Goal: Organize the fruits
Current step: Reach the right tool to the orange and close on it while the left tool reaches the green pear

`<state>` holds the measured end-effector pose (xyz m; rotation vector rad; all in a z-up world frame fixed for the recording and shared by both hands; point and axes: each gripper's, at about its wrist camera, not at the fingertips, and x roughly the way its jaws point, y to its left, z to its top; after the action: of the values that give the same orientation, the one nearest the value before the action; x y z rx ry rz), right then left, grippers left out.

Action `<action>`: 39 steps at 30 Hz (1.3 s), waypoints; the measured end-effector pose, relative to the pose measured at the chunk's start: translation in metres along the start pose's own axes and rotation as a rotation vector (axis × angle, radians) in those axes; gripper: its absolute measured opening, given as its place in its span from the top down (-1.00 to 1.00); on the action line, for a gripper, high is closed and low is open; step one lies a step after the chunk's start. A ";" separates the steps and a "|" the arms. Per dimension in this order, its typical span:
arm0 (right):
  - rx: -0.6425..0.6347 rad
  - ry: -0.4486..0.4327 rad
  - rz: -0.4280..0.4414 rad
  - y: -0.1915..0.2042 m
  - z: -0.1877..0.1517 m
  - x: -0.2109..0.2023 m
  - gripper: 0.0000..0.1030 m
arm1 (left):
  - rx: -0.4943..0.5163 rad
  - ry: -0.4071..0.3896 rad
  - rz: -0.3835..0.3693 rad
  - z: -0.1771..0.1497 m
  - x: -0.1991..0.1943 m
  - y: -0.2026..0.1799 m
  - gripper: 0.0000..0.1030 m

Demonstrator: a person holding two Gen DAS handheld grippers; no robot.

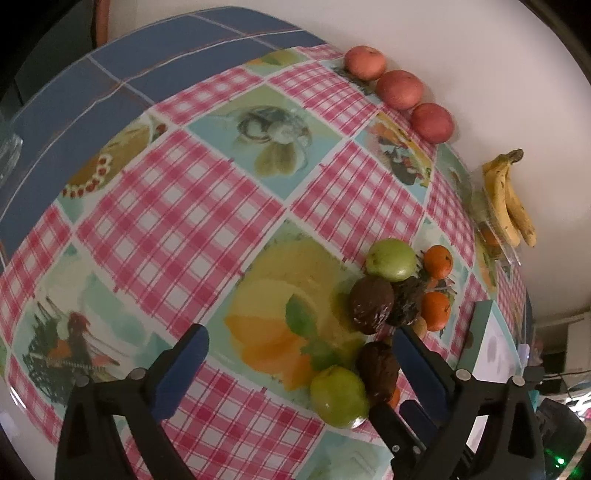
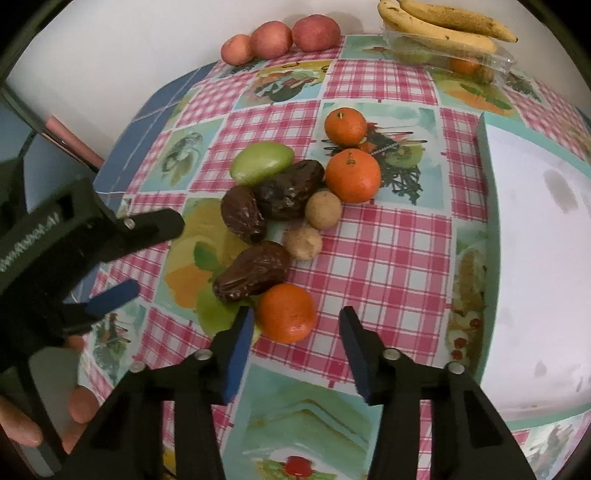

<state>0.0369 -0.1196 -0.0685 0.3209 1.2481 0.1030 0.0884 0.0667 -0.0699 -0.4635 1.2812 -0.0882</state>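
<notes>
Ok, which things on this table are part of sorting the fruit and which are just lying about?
For the job: oranges, dates, green fruits, small brown fruits, apples, bananas, white tray.
Lying about: clear plastic box, glass.

White lettering runs along the left tongs (image 2: 122, 258); too warped and blurred to read.

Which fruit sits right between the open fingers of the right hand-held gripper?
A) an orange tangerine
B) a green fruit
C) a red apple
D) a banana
A: in the right wrist view, the right hand-held gripper is open, and the nearest tangerine lies on the tablecloth between its blue-padded fingers, not yet clamped.
</notes>
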 end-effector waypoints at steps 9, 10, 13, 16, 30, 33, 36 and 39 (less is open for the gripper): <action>0.010 -0.006 0.033 0.000 -0.002 -0.002 0.39 | -0.005 0.030 0.006 -0.006 0.003 0.002 -0.92; 0.009 -0.008 0.028 0.000 -0.002 -0.003 0.43 | -0.004 0.038 0.000 -0.007 0.003 0.002 -0.90; -0.002 -0.032 -0.025 -0.002 -0.004 -0.012 0.45 | 0.006 0.051 -0.012 -0.010 0.002 0.001 -0.80; 0.003 -0.046 -0.063 -0.009 -0.003 -0.020 0.45 | 0.005 0.066 -0.023 -0.013 0.003 -0.001 -0.77; 0.104 -0.045 -0.125 -0.036 -0.003 -0.027 0.45 | -0.019 0.172 -0.179 -0.031 0.005 -0.005 -0.33; 0.133 -0.046 -0.133 -0.043 -0.004 -0.029 0.45 | 0.010 0.158 -0.170 -0.035 0.001 -0.010 -0.29; 0.153 -0.061 -0.134 -0.048 -0.005 -0.034 0.45 | 0.052 0.176 -0.159 -0.038 0.005 -0.017 -0.15; 0.165 -0.073 -0.128 -0.049 -0.005 -0.038 0.45 | 0.086 0.196 -0.144 -0.042 0.009 -0.023 -0.13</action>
<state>0.0151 -0.1748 -0.0497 0.3831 1.2035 -0.1210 0.0561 0.0307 -0.0780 -0.4815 1.4284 -0.3156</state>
